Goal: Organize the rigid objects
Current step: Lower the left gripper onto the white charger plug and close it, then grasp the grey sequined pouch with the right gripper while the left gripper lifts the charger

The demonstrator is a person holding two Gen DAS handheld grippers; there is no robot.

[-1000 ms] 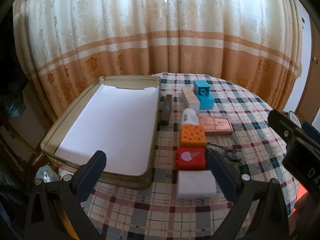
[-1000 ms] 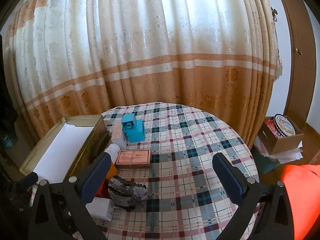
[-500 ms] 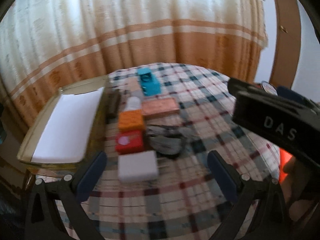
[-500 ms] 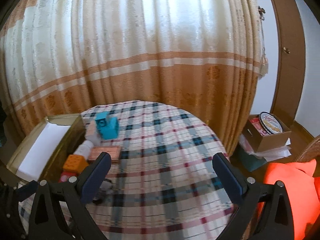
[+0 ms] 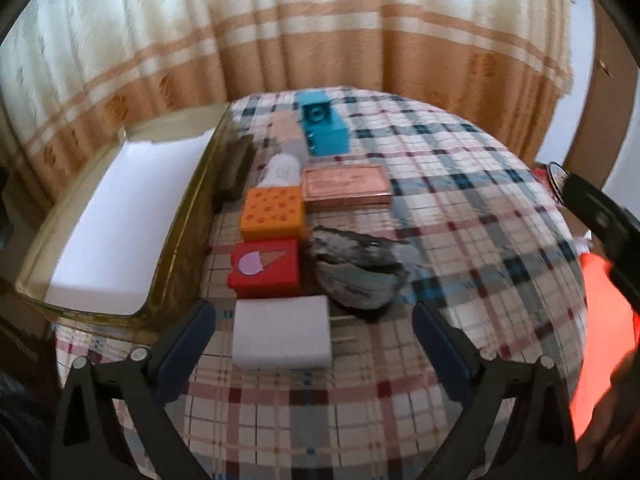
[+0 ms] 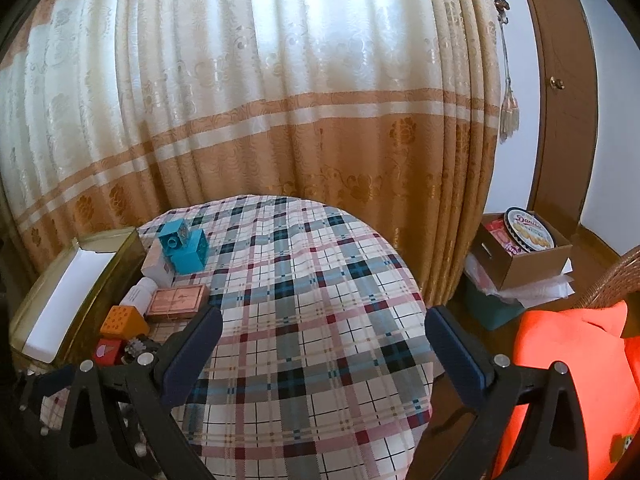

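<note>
On the plaid round table lie a white block, a red block, an orange dotted block, a copper-coloured box, a grey crumpled lump, a white bottle and a teal box. A gold tin tray lined in white stands to their left. My left gripper is open and empty, just in front of the white block. My right gripper is open and empty over the table's right half.
A dark flat object leans against the tray's wall. A curtain hangs behind the table. Beside the table to the right are a cardboard box with a biscuit tin, a wooden door and an orange cloth.
Both grippers swung to the right, away from the tray. The left one now faces the row of blocks; the right one now looks past the table's right edge.
</note>
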